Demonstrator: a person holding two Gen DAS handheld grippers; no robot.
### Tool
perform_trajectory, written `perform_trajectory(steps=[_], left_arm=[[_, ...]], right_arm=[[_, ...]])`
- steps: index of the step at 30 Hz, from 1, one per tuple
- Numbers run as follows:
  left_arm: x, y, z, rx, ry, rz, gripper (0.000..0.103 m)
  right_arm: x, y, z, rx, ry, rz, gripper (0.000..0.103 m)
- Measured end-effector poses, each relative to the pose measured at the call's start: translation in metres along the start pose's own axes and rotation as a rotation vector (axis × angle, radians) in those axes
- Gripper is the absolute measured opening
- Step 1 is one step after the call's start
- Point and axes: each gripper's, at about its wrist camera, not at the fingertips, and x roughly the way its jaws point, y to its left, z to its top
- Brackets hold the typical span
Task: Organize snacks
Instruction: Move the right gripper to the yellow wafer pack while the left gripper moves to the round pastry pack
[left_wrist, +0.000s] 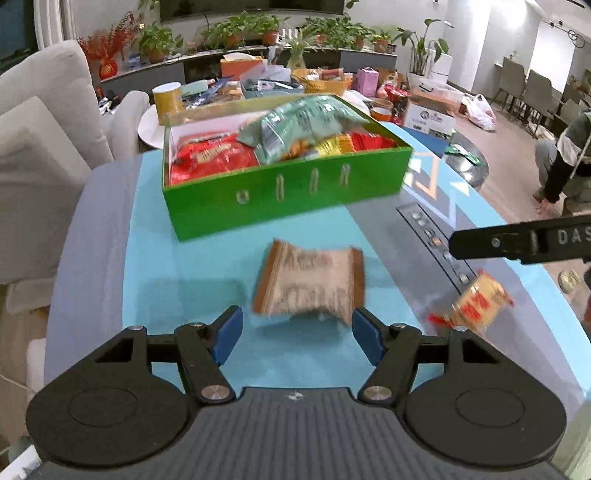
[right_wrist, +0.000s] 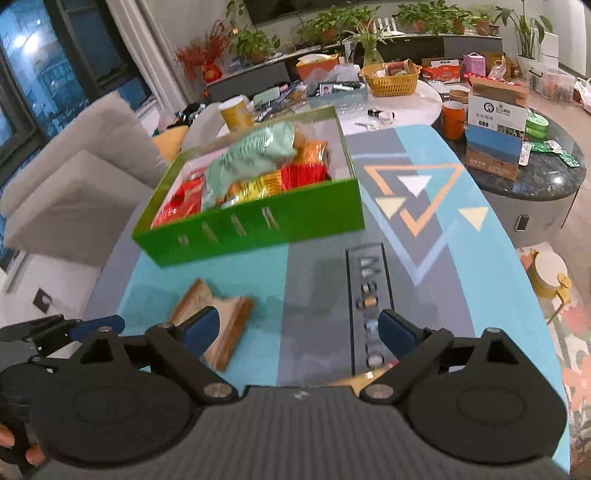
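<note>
Snacks mostly sit in the green box (left_wrist: 288, 192), an open, shallow tray on the blue patterned table (left_wrist: 155, 258). Inside: red packets (left_wrist: 210, 158) fill the left half, a pale green bag (left_wrist: 299, 125) lies on top across the middle, rising above the rim, and yellow and red packets (left_wrist: 343, 142) are packed along the right. The right wrist view shows the same layout, with an orange packet (right_wrist: 314, 149) behind the pale green bag.

Two snacks are still outside the box. A brown-and-white packet (left_wrist: 308, 282) lies flat on the table in front of the box, near the left gripper (left_wrist: 297, 328). A small yellow-and-red packet (left_wrist: 476, 304) lies to its right, on the grey strip of the table, just below the right gripper's finger (left_wrist: 517, 243).

Left gripper: jaws open about mid-width, blue pads flanking the near edge of the brown-and-white packet; frame is blurred, no pad clearly presses on it. Right gripper (right_wrist: 297, 328): jaws wide, nothing between them, only the table below. Brown-and-white packet sits just behind its left finger in that view.

Background containers: a yellow woven basket (right_wrist: 391, 83) with assorted items on the round white table, an orange cup (right_wrist: 452, 118), a yellow canister (right_wrist: 236, 112) behind the box.
</note>
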Motion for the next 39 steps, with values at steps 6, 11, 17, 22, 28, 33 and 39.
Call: perform_trajectory(steps=[6,11,17,22,28,33,39], left_arm=[[-0.017,-0.006,-0.035,0.006,0.035,-0.057,0.063],[-0.033,-0.012,-0.060,0.048,0.045,-0.055,0.063],[-0.054,-0.022,-0.083,0.115,0.049,-0.112,0.063],[-0.061,-0.041,-0.098,0.227,0.053,-0.143,0.063],[-0.045,-0.053,-0.103,0.234,0.094,-0.118,0.063],[-0.040,-0.052,-0.098,0.188,0.098,-0.114,0.055],[-0.033,-0.042,-0.092,0.114,0.102,-0.059,0.053]], right_arm=[[-0.008,0.001,-0.021,-0.013,0.023,0.001,0.070],[-0.012,0.007,-0.035,-0.048,0.052,-0.003,0.070],[-0.021,0.011,-0.052,-0.077,0.068,-0.004,0.070],[-0.029,0.011,-0.061,-0.085,0.073,-0.004,0.070],[-0.031,0.011,-0.069,-0.100,0.105,0.008,0.070],[-0.025,0.009,-0.078,-0.121,0.147,-0.002,0.070],[-0.027,0.003,-0.083,-0.135,0.167,-0.008,0.070]])
